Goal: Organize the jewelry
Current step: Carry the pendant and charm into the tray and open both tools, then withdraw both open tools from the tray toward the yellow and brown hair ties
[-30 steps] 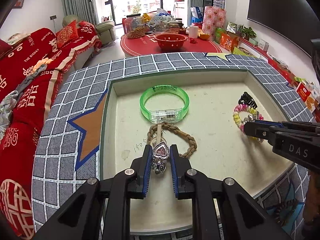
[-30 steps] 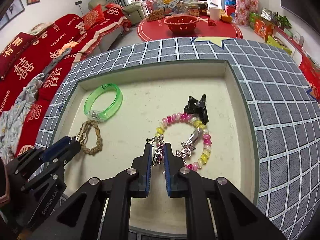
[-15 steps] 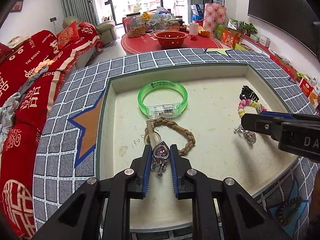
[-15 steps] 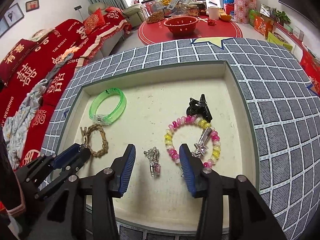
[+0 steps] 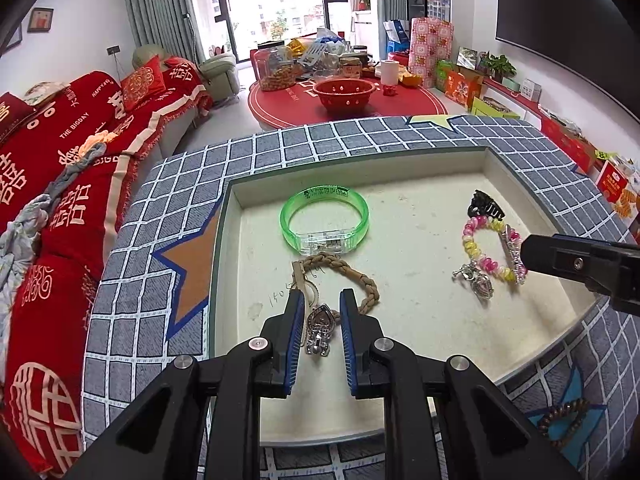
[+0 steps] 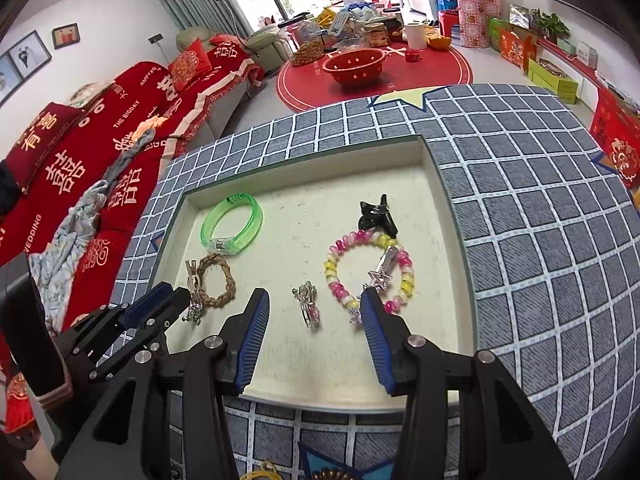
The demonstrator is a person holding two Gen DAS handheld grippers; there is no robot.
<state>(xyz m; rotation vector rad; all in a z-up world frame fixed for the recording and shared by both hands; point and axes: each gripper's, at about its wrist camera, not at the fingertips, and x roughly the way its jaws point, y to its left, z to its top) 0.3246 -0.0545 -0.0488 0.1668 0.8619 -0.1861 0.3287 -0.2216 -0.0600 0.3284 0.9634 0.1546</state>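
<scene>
Home living room: sofa (image 5: pixel 80 152), curtains (image 5: pixel 160 12)

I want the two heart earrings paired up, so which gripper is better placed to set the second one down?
Left. The left gripper holds a heart earring, while the right gripper is opening, its earring lying free on the tray.

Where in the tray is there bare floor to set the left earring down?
Free: the tray floor's middle, between the green bangle and the bead bracelet, up to the far wall; also the near strip. Crowded: left side around the braided bracelet, right side around the black clip.
</scene>
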